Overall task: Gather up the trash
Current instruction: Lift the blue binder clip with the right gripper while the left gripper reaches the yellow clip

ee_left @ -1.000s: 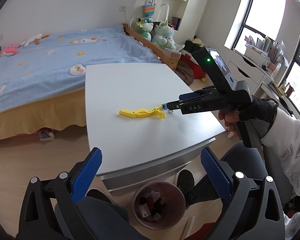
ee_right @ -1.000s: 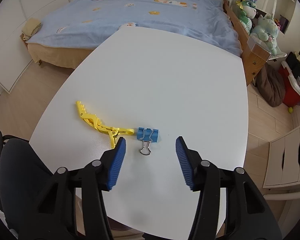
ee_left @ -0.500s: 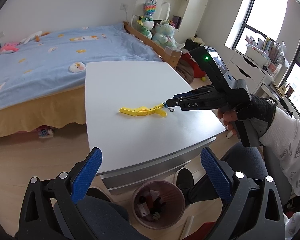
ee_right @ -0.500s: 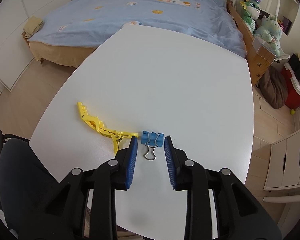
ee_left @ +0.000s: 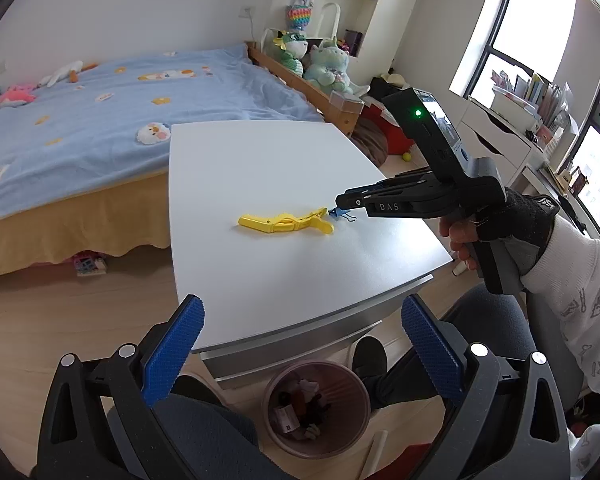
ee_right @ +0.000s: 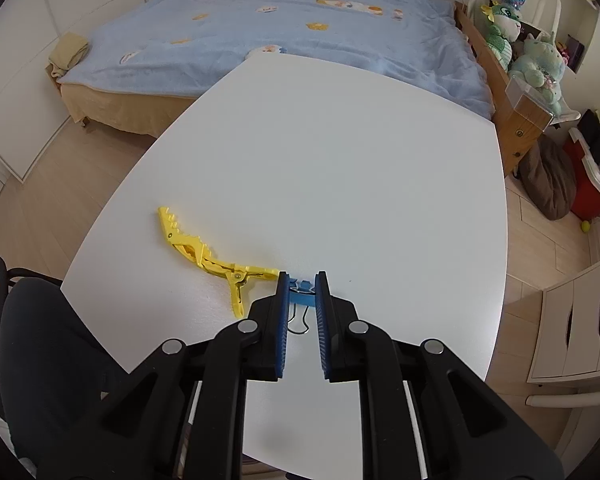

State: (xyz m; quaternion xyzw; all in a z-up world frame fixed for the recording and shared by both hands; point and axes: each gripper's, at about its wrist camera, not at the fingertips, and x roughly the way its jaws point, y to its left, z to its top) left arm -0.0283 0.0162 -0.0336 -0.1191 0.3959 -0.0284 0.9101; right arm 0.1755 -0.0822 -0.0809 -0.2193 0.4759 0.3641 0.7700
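1. In my left wrist view, the left hand-held gripper point(ee_left: 302, 354) hangs off the near edge of the desk point(ee_left: 260, 264), fingers wide apart, nothing between the blue pads point(ee_left: 172, 350).
2. Below it on the floor, just under the desk's near edge, I see a pink trash bin point(ee_left: 315, 406) with scraps already inside. A dark shoe point(ee_left: 370, 356) rests beside the bin.
3. In my right wrist view, the right hand-held gripper point(ee_right: 302, 300) is low over the desk near its near edge, fingers drawn close on either side of the blue binder clip point(ee_right: 302, 298). Both pads flank the clip body; I judge them clamped on it, though contact on the right pad is hard to confirm.
4. The clip's wire handle point(ee_right: 300, 322) points back toward me between the fingers. The clip appears to sit on the desk surface.
5. Just left of the clip, its tail nearly touching the left finger, lies a yellow plastic clamp point(ee_right: 204, 256), flat on the desk, toothed jaw pointing toward the left edge.
6. Left view confirms: clamp and clip lie end to end near the desk's right edge, gripper tips at the clip point(ee_left: 340, 213).
7. Beyond the far edge of the desk: bed point(ee_right: 300, 20) with blue blanket, plush toys point(ee_right: 532, 60) at its right side.
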